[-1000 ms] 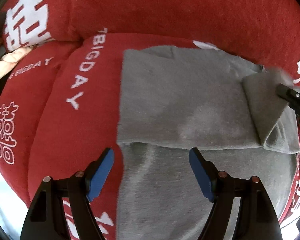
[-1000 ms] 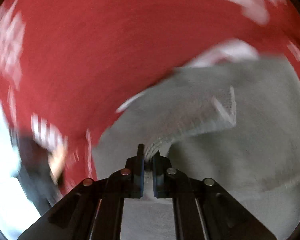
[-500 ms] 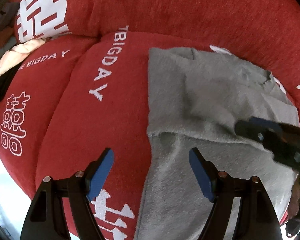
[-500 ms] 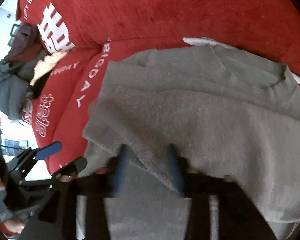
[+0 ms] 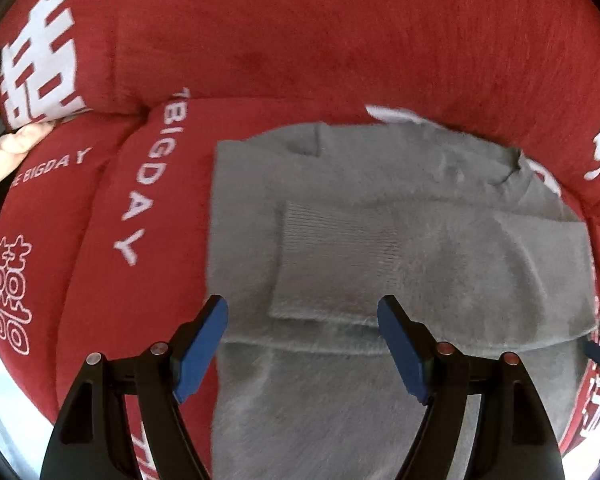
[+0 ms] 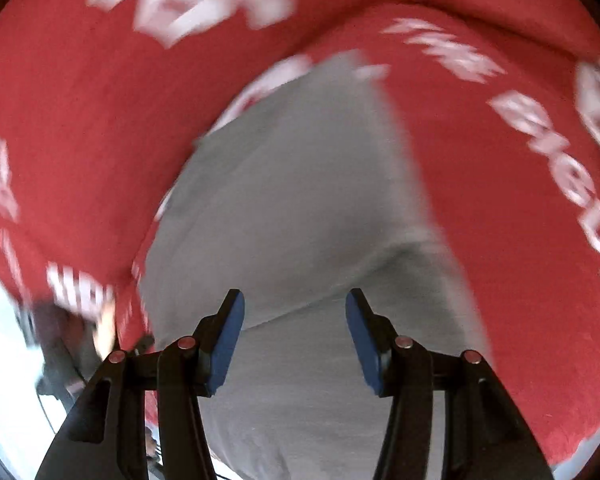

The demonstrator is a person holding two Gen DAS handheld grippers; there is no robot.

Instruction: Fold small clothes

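Note:
A grey sweater (image 5: 420, 260) lies flat on a red sofa seat (image 5: 100, 240). One sleeve is folded across its chest, and the ribbed cuff (image 5: 332, 236) ends near the middle. My left gripper (image 5: 300, 304) hovers open just above the lower edge of that sleeve, with nothing between its blue pads. In the blurred right wrist view my right gripper (image 6: 294, 296) is open over the grey sweater (image 6: 300, 184), near its right edge, and holds nothing.
The red sofa backrest (image 5: 340, 40) with white lettering rises behind the sweater. A peach and dark bundle of cloth (image 5: 8, 152) lies at the far left of the seat. Bright floor shows past the seat's front edge (image 6: 4, 360).
My right gripper was shut on the sleeve cuff, carried it across the sweater, opened and swung away to the right. The sleeve now lies on the chest. My left gripper shifted sideways slightly.

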